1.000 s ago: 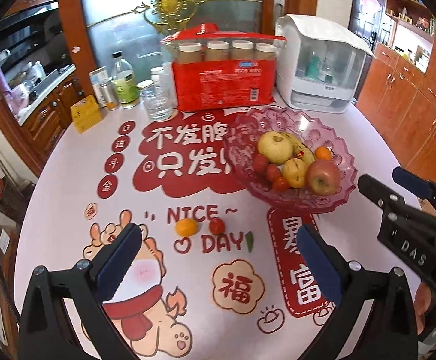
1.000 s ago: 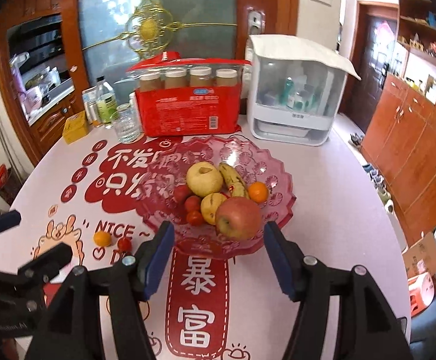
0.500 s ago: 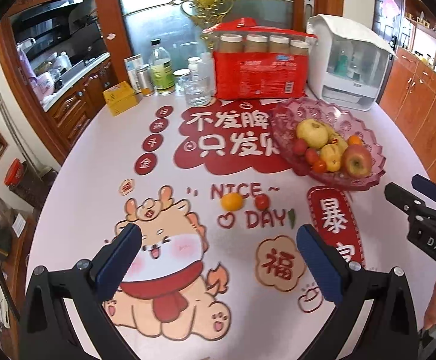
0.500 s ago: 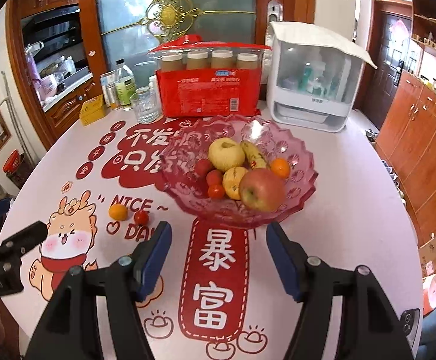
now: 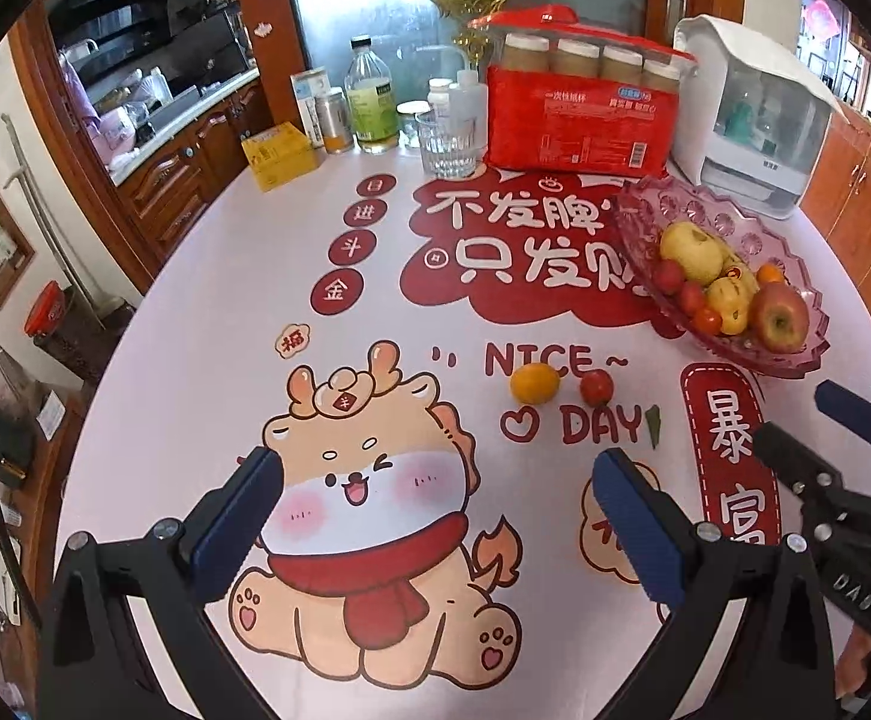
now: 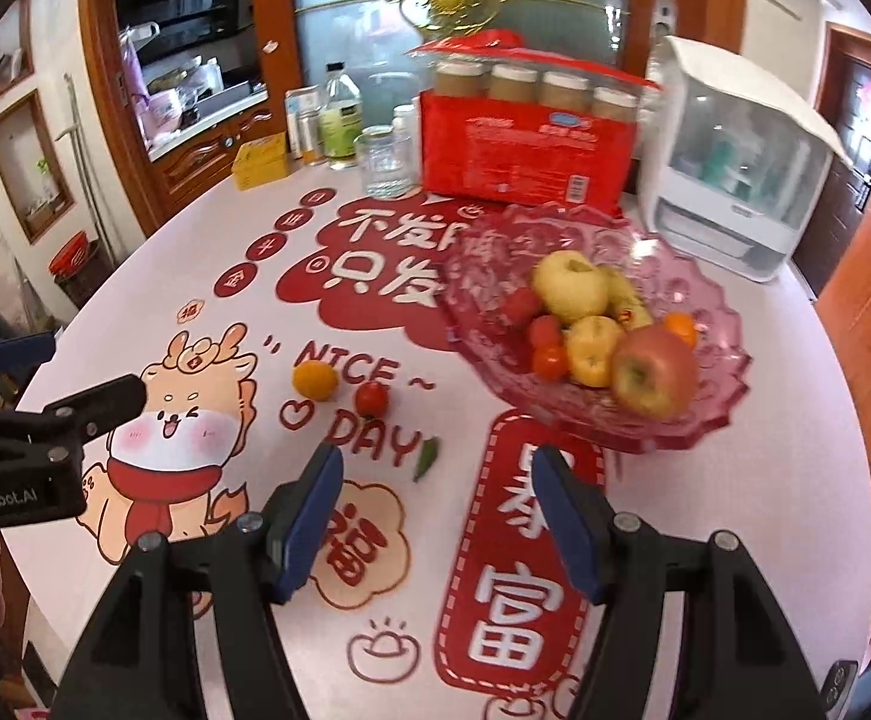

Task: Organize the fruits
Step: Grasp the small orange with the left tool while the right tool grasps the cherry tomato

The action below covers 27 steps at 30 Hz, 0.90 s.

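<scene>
Both tools hang spread and empty over the desk (image 5: 207, 312): left tool (image 5: 435, 516), right tool (image 6: 438, 510). An orange (image 6: 314, 380) and tomato (image 6: 372, 399) lie beside the bowl (image 6: 717, 372).

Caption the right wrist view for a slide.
Open right gripper above the printed tablecloth, an orange and a tomato loose beside the fruit bowl; left gripper at left.

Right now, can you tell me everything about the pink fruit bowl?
The pink fruit bowl looks like clear, rosy glass or plastic, shallow and wide, with a scalloped rim and round pressed patterns. It sits upright on the printed tablecloth, in front of the red package and the white appliance. Inside are a yellow apple, a red apple, small red fruits, a small orange one and other yellow fruit. Neither pair of tongs touches it.
</scene>
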Motion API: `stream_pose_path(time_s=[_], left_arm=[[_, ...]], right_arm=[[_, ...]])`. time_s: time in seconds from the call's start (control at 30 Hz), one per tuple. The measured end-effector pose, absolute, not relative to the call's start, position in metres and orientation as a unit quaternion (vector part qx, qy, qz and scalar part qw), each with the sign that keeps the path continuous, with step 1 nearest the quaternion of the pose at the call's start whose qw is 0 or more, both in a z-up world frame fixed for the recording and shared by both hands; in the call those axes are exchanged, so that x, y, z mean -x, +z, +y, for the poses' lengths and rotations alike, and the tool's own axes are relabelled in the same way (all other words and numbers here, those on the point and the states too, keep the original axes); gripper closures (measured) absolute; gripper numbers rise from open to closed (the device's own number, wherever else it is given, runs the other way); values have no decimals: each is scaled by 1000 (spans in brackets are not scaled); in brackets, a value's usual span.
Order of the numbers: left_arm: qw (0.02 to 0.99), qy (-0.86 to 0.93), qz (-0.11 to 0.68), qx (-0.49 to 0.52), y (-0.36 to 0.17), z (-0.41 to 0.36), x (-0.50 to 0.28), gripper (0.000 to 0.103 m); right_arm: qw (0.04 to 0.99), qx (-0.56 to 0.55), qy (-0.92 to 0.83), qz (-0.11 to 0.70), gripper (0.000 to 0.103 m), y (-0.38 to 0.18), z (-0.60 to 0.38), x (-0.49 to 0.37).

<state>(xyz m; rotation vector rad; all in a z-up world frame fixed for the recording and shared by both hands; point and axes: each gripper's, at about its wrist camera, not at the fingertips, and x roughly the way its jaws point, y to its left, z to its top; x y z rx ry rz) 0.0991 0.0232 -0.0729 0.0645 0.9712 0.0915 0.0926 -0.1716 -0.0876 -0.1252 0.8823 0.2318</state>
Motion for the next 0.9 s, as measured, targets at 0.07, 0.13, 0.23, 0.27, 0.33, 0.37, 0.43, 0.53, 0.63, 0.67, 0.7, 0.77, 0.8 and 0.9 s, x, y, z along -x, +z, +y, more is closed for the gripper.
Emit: stream_pose_path(time_s=[0.07,0.13,0.23,0.27,0.33,0.37,0.43,0.53,0.63,0.67,0.7,0.77,0.8,0.9], left_arm=[[878,40,477,-25,-79,28,-106,0],[873,34,487,-19,-84,30,-115,0],[867,22,497,-18,-91,32,-127,0],[866,20,499,-20,-93,32,-130,0],[863,9,505,-26,-99,30,-141,0],[861,5,507,-29,-103,28,-148,0],[858,-5,513,-34,-112,24,-162,0],[850,-22,526,-27,-126,22,-181,2],[839,-42,543,-11,-139,20,-199,9],[835,-49,549,-6,-145,20,-205,11],[831,-55,553,-3,-149,20,-209,14],[824,-67,563,1,-158,18,-218,18],[820,-71,567,2,-162,17,-221,21],[811,-85,580,0,-175,14,-229,32]], right_arm=[[891,58,118,434,37,-94,-164,-100],[888,58,122,440,37,-100,-159,-106],[884,58,122,447,37,-108,-153,-116],[883,57,121,449,37,-111,-151,-119],[881,53,120,454,38,-118,-149,-127],[880,53,118,456,38,-122,-148,-131],[877,51,117,462,41,-131,-144,-138],[872,52,120,471,47,-145,-138,-148],[869,56,124,476,50,-158,-134,-155],[867,56,124,478,51,-163,-133,-157],[866,56,126,480,51,-167,-132,-159],[863,55,130,486,53,-175,-132,-163],[862,54,131,487,53,-178,-131,-165],[859,41,133,493,53,-186,-133,-171]])
